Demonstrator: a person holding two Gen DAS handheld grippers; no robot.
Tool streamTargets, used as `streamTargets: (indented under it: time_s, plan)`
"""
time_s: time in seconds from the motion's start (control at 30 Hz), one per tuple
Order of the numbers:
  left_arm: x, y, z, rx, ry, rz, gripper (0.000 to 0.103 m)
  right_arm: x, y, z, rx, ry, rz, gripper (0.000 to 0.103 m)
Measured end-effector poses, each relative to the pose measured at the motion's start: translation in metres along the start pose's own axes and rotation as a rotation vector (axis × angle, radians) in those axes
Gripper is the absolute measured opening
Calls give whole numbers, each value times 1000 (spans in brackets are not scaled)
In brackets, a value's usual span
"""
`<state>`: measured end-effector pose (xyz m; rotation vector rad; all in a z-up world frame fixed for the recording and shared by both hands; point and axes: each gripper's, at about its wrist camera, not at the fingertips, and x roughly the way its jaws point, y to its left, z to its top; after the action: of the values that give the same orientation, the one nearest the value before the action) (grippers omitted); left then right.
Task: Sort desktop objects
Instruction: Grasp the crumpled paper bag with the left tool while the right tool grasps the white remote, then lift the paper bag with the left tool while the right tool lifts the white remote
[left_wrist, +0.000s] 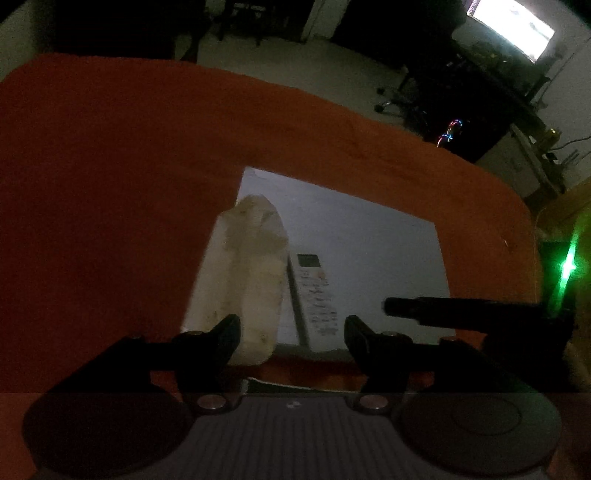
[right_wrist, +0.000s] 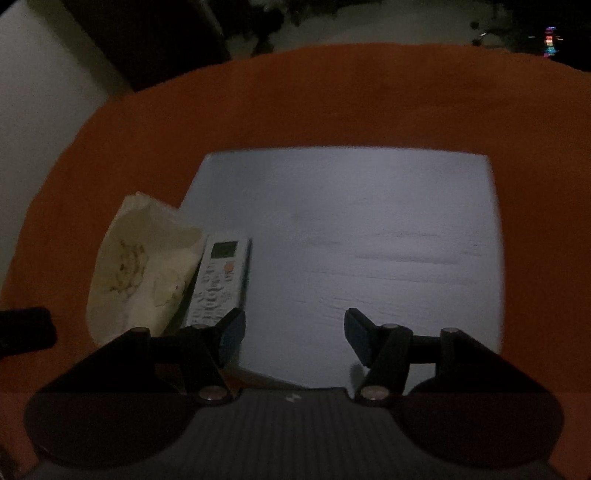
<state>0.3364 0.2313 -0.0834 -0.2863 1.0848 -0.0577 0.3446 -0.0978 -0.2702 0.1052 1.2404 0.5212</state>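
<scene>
A white remote control (left_wrist: 316, 291) lies on a pale blue-grey sheet (left_wrist: 369, 236) near its left edge. Beside it, half on the sheet's edge, lies a cream crumpled pouch (left_wrist: 243, 273). My left gripper (left_wrist: 291, 328) hovers open over them, its left finger in front of the pouch's near end, and nothing is pressed between the pads. In the right wrist view the remote (right_wrist: 221, 280) and pouch (right_wrist: 140, 266) lie to the left. My right gripper (right_wrist: 294, 326) stands open over the bare sheet (right_wrist: 351, 229), its left finger just right of the remote's near end.
An orange cloth (right_wrist: 332, 103) covers the table around the sheet. The right gripper's dark body (left_wrist: 461, 310) reaches in from the right. A green light (left_wrist: 567, 266) glows at the right edge. Beyond the table's far edge are the floor, a lit screen (left_wrist: 513, 29) and dark furniture.
</scene>
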Motion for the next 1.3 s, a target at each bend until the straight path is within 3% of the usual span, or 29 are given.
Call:
streamTargets:
  time_s: [0.27, 0.3, 0.37, 0.4, 0.57, 0.7, 1.0, 1.07, 1.1, 1.17, 1.3]
  plan:
    - [24, 18, 4, 18, 35, 37, 59, 41, 34, 3, -53, 84, -18, 65]
    - [27, 21, 4, 13, 37, 37, 59, 43, 39, 3, -57, 87, -24, 68]
    - [33, 23, 5, 14, 33, 43, 59, 48, 47, 3, -60, 90, -46, 83]
    - [36, 24, 6, 21, 30, 50, 60, 50, 51, 3, -59, 88, -64, 84]
    - [50, 27, 11, 24, 17, 65, 61, 65, 71, 4, -91, 108, -106, 87]
    - [72, 29, 12, 23, 36, 79, 50, 81, 76, 4, -87, 141, -137, 86]
    - [91, 34, 7, 13, 76, 87, 46, 95, 73, 12, -92, 174, -176, 86]
    - [90, 34, 8, 3, 56, 91, 42, 97, 78, 13, -113, 161, -179, 82]
    - [89, 34, 9, 0, 47, 87, 32, 98, 79, 13, -127, 156, -173, 79]
    - [91, 33, 9, 4, 46, 73, 15, 95, 82, 11, -167, 136, -150, 51]
    - [89, 29, 5, 35, 30, 83, 7, 91, 84, 6, -198, 122, -145, 50]
